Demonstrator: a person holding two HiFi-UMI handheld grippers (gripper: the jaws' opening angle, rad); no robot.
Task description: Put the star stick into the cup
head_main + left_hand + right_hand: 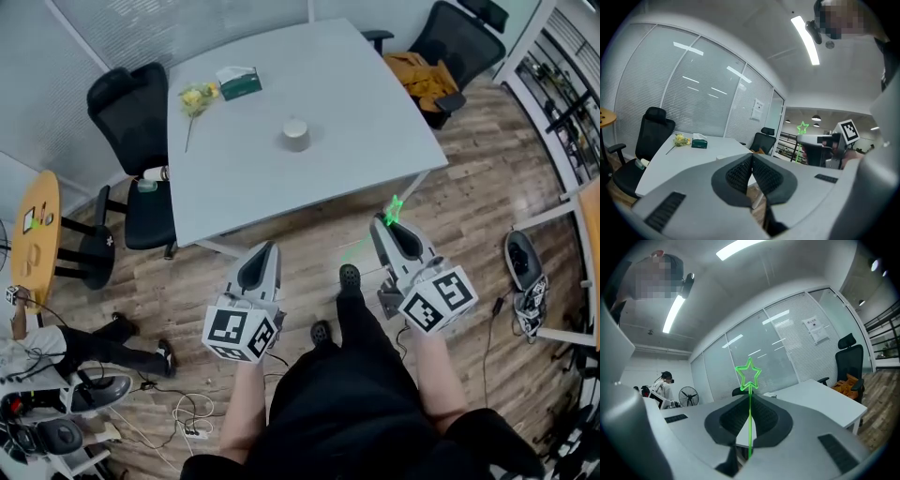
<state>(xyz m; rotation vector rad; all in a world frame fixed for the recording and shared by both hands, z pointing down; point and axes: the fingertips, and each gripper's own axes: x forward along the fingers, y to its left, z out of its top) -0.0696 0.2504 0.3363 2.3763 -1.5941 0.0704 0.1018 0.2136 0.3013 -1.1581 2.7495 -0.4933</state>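
Star stick (pixel 750 401): sits clamped by thin shaft in right gripper (pixel 382 223); left gripper (pixel 751 158) closed, empty. Could swivel, miss cup (pixel 296 135) rim.

The cup (pixel 296 135) stands alone at mid-frame on the grey tabletop (pixel 375 112), with bare surface all round it and its mouth open upward. A tissue box (pixel 240 82) and a yellow flower (pixel 197 97) lie toward the tabletop's upper left, well apart from the cup. A black chair (pixel 127 103) crowds the left edge and a second chair (pixel 459 37) the upper right corner. Open wood floor (pixel 309 234) runs along the near edge, where the left tool (pixel 267 247), jaws together, and the right tool (pixel 382 221), clamped on the star stick (pixel 394 208), hang side by side.
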